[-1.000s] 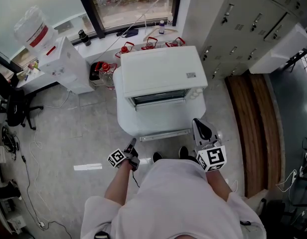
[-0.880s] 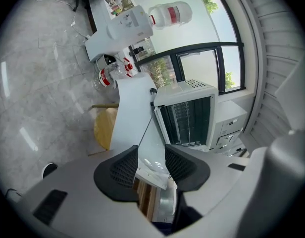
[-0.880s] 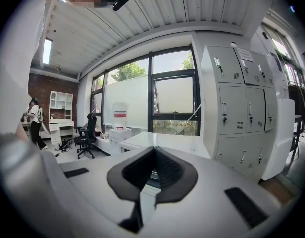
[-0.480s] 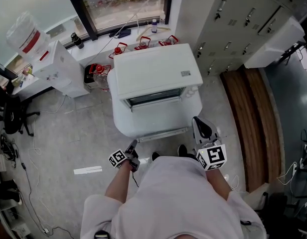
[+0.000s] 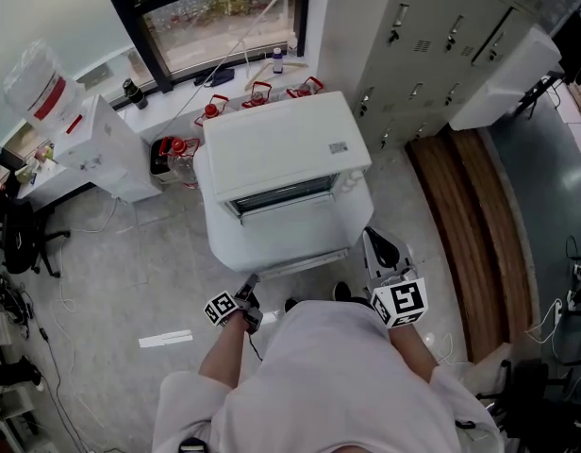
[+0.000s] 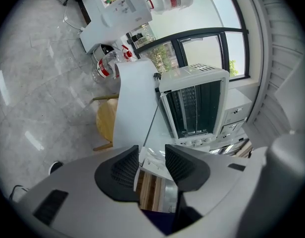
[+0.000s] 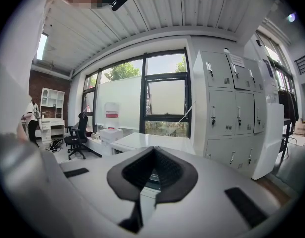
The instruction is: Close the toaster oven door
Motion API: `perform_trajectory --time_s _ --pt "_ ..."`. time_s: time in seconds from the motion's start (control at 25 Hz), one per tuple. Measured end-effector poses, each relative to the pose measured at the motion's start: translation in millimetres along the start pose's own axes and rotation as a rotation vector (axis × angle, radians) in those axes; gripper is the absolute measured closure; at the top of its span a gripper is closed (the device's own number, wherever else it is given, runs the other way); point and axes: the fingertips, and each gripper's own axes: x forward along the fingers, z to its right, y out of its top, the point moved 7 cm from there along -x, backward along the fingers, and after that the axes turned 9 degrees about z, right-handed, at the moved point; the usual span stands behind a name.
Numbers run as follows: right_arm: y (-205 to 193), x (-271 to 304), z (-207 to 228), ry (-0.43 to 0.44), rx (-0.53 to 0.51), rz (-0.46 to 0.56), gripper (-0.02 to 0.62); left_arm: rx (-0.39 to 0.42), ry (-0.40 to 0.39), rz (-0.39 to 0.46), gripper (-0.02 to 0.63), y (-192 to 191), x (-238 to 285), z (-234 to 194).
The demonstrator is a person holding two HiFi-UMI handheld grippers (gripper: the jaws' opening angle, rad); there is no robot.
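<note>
The white toaster oven (image 5: 281,144) stands on a white table (image 5: 272,239) straight in front of me, its dark front facing me. The left gripper view shows that oven (image 6: 194,103) with rack lines in its dark front; I cannot tell how the door stands. My left gripper (image 5: 250,284) hangs low by the table's near left corner, its jaws (image 6: 151,165) a little apart with nothing between them. My right gripper (image 5: 380,248) is at the table's near right corner, tips pointing at it. In its own view the right gripper (image 7: 152,150) is shut and empty.
A water dispenser (image 5: 88,130) stands at the left, red-handled jugs (image 5: 177,154) by the window. Grey lockers (image 5: 432,36) and a wooden strip of floor (image 5: 470,225) line the right. An office chair (image 5: 17,234) is far left. A wooden stool (image 6: 107,120) sits under the table.
The head view has drifted, so the oven and table sit a little more to the left in the picture. Both grippers stay low by my waist and have hardly moved.
</note>
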Motion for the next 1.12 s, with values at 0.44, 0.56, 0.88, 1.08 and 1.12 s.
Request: perform_trajectory --time_s 0.44,0.56,0.88,1.08,1.12 --pt "4.0 -2.0 5.8 -0.012 0.002 0.006 0.588 -0.020 -0.009 -0.014 0.435 -1.8 3.0 0.9" --pt "2.9 -1.7 5.3 -0.006 0.001 0.006 0.588 -0.011 -0.012 -0.029 0.435 -3.4 2.3 -0.2" --pt "2.5 -0.7 5.5 -0.004 0.010 0.007 0.588 -0.023 -0.017 -0.019 0.436 -5.3 0.1 -0.5" --pt "2.1 -1.2 5.0 -0.002 0.014 0.008 0.588 -0.030 -0.053 -0.033 0.442 -8.3 0.6 3.4" --pt "2.1 -1.7 5.1 -0.003 0.015 0.008 0.588 -0.032 -0.064 -0.042 0.443 -9.8 1.6 5.7"
